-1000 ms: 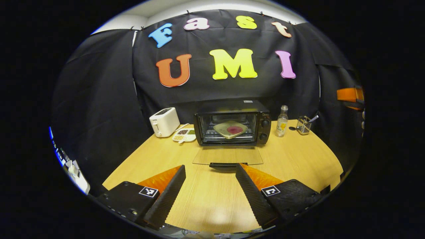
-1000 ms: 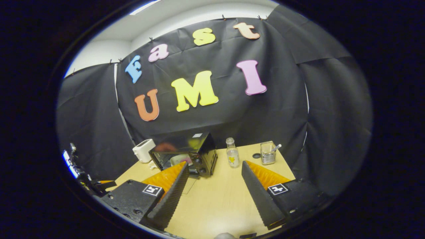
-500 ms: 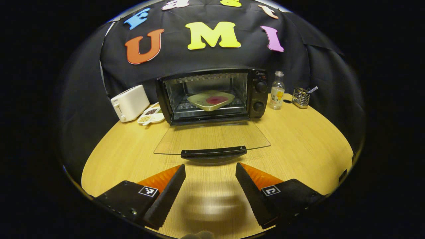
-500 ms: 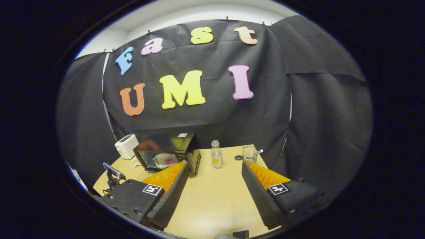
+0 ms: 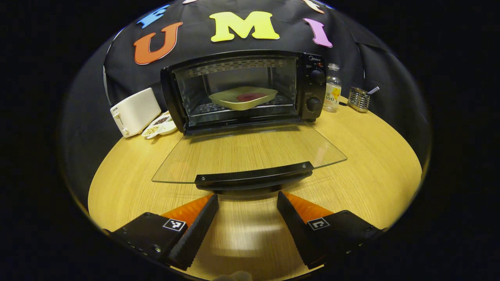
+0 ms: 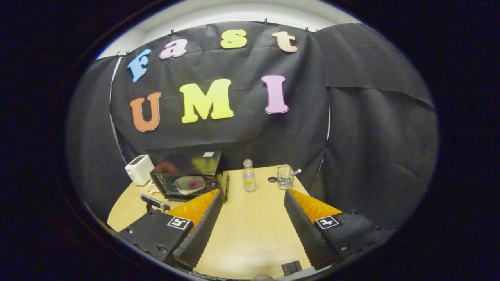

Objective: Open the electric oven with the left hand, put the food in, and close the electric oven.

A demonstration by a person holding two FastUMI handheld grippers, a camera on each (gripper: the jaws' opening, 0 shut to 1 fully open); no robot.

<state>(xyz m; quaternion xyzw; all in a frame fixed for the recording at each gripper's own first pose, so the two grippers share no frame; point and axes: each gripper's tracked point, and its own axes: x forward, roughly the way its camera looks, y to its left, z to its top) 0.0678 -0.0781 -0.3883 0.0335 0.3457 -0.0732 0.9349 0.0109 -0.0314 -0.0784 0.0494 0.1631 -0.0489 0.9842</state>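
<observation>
The black electric oven (image 5: pixel 242 89) stands at the back of the wooden table (image 5: pixel 371 168) with its glass door (image 5: pixel 246 154) folded down flat. Inside, on the rack, rests a pale plate (image 5: pixel 243 97) carrying red food (image 5: pixel 250 96). My left gripper (image 5: pixel 247 203) is open, its fingertips just short of the door's black handle (image 5: pixel 254 177), touching nothing. My right gripper (image 6: pixel 253 199) hangs open and empty above the table, well back; from there the oven (image 6: pixel 187 175) lies to its left with the plate (image 6: pixel 190 184) inside.
A white toaster (image 5: pixel 134 111) and a small dish of seeds (image 5: pixel 159 125) sit left of the oven. Right of it stand a clear bottle (image 5: pixel 332 89), a dark cap (image 6: pixel 272 179) and a wire holder with a utensil (image 5: pixel 360 99). Black cloth walls the table.
My left gripper has dropped low and come much closer to the oven, up to the door handle. The right gripper view has swung slightly right. The door stays down.
</observation>
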